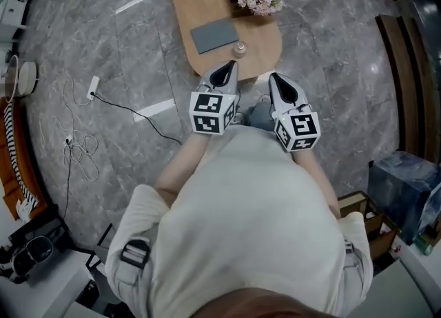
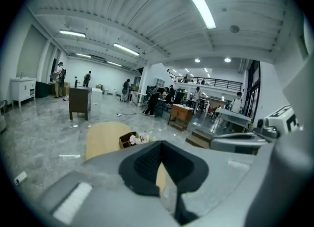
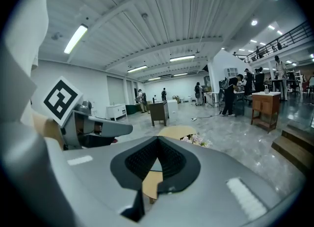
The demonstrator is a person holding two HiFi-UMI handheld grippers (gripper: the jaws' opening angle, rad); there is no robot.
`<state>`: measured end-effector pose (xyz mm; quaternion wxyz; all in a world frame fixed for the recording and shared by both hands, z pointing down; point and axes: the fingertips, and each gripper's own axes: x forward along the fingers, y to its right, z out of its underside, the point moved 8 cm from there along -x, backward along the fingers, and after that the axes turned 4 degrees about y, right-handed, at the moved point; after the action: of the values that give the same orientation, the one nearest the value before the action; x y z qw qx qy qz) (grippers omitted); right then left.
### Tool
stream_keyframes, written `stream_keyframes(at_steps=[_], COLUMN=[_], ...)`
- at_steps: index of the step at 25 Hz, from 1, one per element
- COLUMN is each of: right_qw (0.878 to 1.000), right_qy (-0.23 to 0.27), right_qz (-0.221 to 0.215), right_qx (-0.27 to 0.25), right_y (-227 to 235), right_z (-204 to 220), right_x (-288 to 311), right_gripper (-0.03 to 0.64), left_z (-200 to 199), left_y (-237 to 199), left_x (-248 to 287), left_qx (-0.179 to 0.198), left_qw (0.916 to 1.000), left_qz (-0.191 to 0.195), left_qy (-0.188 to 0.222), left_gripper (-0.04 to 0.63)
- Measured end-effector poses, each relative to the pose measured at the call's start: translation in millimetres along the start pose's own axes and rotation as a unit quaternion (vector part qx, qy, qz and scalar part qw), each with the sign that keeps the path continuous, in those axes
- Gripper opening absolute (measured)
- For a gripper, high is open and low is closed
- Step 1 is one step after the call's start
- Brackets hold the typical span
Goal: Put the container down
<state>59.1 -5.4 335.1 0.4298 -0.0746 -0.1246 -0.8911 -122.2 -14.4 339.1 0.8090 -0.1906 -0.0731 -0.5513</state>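
Ahead of the person (image 1: 255, 206), the left gripper (image 1: 227, 70) and right gripper (image 1: 278, 80), both closed empty, hide the oval wooden worktop's (image 1: 200, 3) near edge; a small glassy container (image 1: 239, 49) looks indistinct.

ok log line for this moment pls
left tongs: shut, empty | right tongs: shut, empty | small jar: standing on table, clear of both
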Motion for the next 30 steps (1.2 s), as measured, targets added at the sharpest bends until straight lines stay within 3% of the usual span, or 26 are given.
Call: stream_keyframes(at_steps=[30], right_qw=[1.0], right_qy=[-0.008], right_qz=[0.004], right_qx=[0.011], right_y=[3.9], right_z=[6.3], right_x=[-1.0], right_gripper=[-0.003], left_z=[11.9], left_y=[-6.5], left_x=[-8.4], left_qx=[-0.011], left_qw=[0.9998], left_qz=[-0.011], left_qy=[-0.008], left_gripper=[0.002])
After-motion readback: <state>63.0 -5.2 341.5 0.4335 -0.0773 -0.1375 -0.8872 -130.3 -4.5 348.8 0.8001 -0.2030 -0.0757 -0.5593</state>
